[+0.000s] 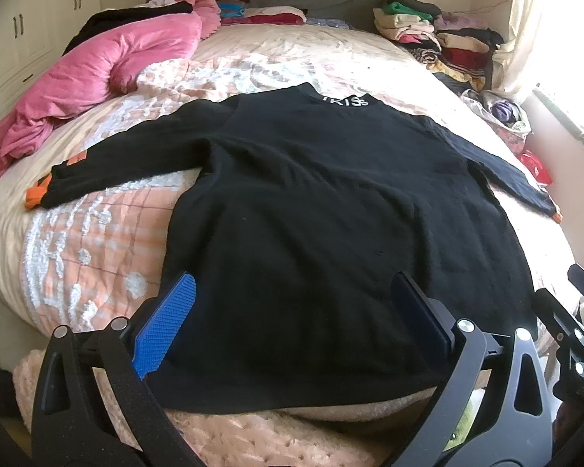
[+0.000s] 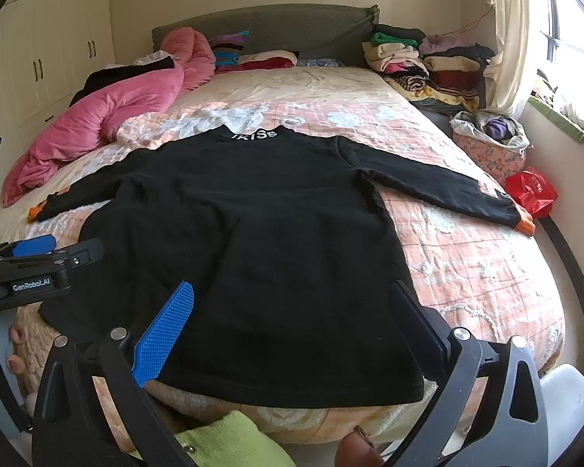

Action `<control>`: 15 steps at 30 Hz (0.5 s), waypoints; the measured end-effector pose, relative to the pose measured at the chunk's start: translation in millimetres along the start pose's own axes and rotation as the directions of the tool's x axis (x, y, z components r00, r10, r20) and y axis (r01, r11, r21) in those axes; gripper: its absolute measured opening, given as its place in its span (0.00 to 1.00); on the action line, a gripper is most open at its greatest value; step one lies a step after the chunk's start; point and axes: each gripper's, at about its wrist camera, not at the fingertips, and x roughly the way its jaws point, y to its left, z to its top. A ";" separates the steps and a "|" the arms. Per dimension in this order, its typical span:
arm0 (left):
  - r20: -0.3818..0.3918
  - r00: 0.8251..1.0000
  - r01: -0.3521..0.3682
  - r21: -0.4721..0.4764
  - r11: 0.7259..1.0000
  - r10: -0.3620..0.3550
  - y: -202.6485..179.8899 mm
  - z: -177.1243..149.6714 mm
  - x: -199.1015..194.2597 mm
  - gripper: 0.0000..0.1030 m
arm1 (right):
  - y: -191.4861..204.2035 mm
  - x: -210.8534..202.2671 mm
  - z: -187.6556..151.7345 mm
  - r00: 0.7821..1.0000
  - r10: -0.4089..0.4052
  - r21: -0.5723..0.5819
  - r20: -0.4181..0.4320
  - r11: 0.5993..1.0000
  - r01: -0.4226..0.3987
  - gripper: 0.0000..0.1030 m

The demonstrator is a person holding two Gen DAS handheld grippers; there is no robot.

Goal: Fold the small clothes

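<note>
A black long-sleeved top [image 1: 311,210] [image 2: 253,233] lies flat on the bed, collar with white letters at the far end, both sleeves spread out, orange cuffs [image 1: 35,196] [image 2: 525,227] at their ends. My left gripper [image 1: 292,292] hovers open above the hem's left part, blue-padded fingers [image 1: 171,319] wide apart with nothing between them. My right gripper [image 2: 292,299] is also open above the hem's right part. In the right wrist view the left gripper [image 2: 31,260] shows at the left edge; in the left wrist view the right gripper [image 1: 580,311] shows at the right edge.
The bed's patterned quilt [image 2: 467,264] lies under the top. A pink duvet [image 1: 97,78] is bunched at the far left. Stacks of folded clothes [image 1: 440,35] sit at the far right. A basket of clothes [image 2: 490,140] and a red bag [image 2: 531,190] stand beside the bed.
</note>
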 end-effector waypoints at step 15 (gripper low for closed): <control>0.019 0.998 -0.064 -0.014 0.998 0.064 22.9 20.7 13.4 0.91 | 5.7 26.5 15.6 0.999 0.046 -0.009 -0.014 0.999 -0.046 0.96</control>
